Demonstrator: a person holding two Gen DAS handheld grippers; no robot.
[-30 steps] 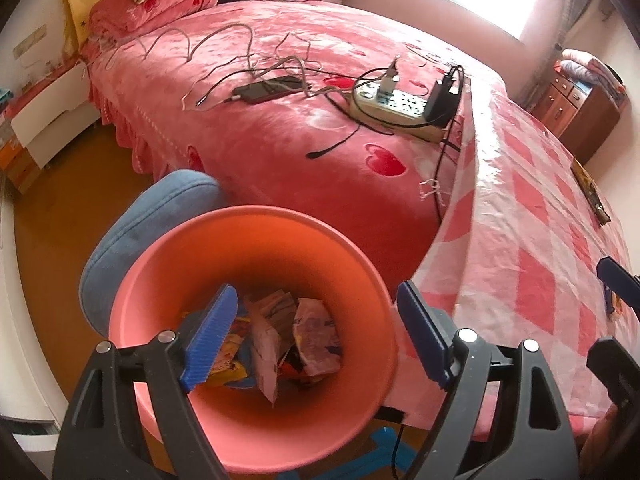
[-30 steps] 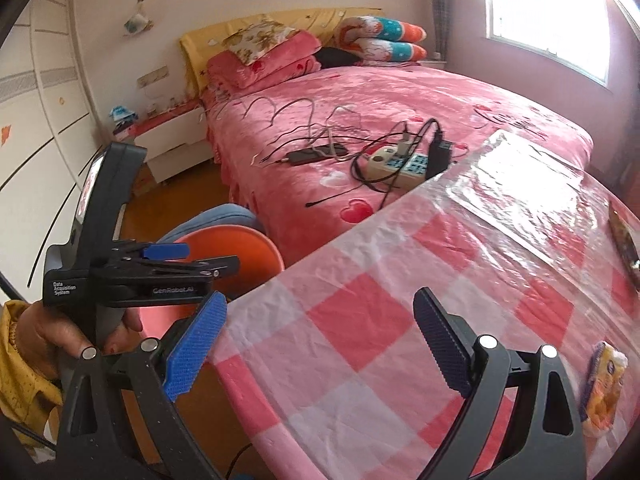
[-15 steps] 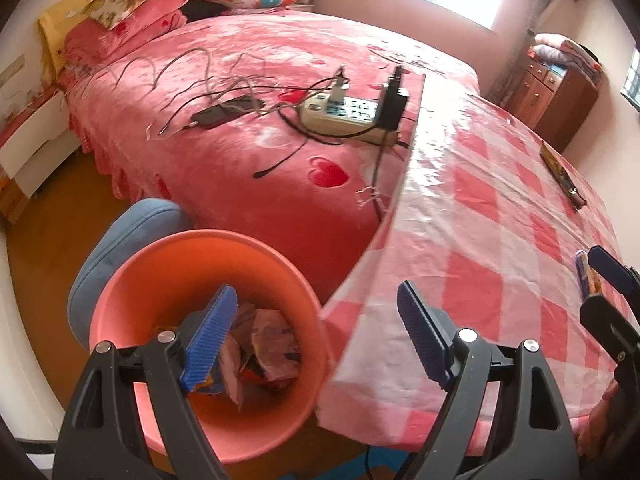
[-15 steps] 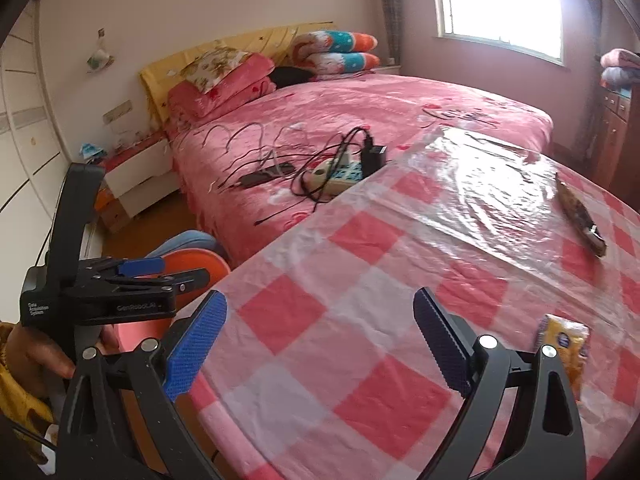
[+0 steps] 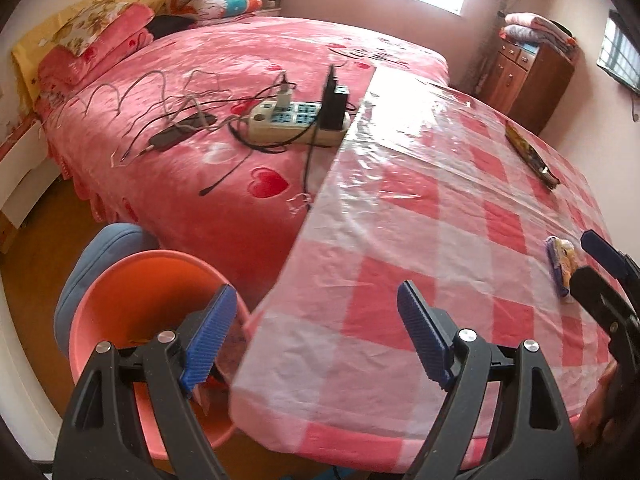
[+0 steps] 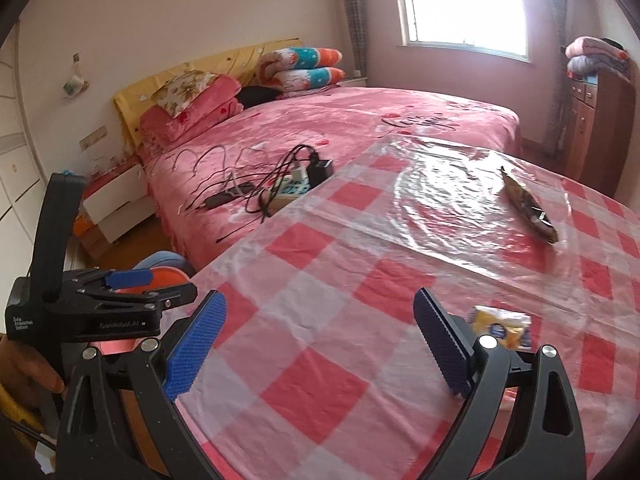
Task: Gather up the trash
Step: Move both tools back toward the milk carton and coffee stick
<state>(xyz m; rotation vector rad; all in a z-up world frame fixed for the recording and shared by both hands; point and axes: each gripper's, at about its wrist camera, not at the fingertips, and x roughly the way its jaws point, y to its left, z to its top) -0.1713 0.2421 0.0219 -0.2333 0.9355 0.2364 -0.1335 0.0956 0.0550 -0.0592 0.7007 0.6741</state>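
Note:
An orange trash bin (image 5: 132,292) stands on the floor beside the table, holding wrappers at its bottom. My left gripper (image 5: 316,328) hangs open and empty over the table's near edge, just right of the bin. On the pink checked tablecloth (image 6: 312,360) lies a small yellow snack packet (image 6: 500,326), just right of my right gripper (image 6: 320,340), which is open and empty. The same packet (image 5: 562,262) shows at the right of the left wrist view. A long dark wrapper (image 6: 528,206) lies farther back on the table.
A pink bed (image 5: 224,92) adjoins the table, carrying a power strip (image 5: 296,122), chargers and tangled cables. A blue stool (image 5: 100,248) sits behind the bin. A wooden dresser (image 5: 532,76) stands at the far right and a white nightstand (image 6: 116,204) beside the bed.
Both grippers have swung right, away from the bin and over the table. The bin slid to the left edge of the left wrist view; the yellow packet came closer to the right gripper.

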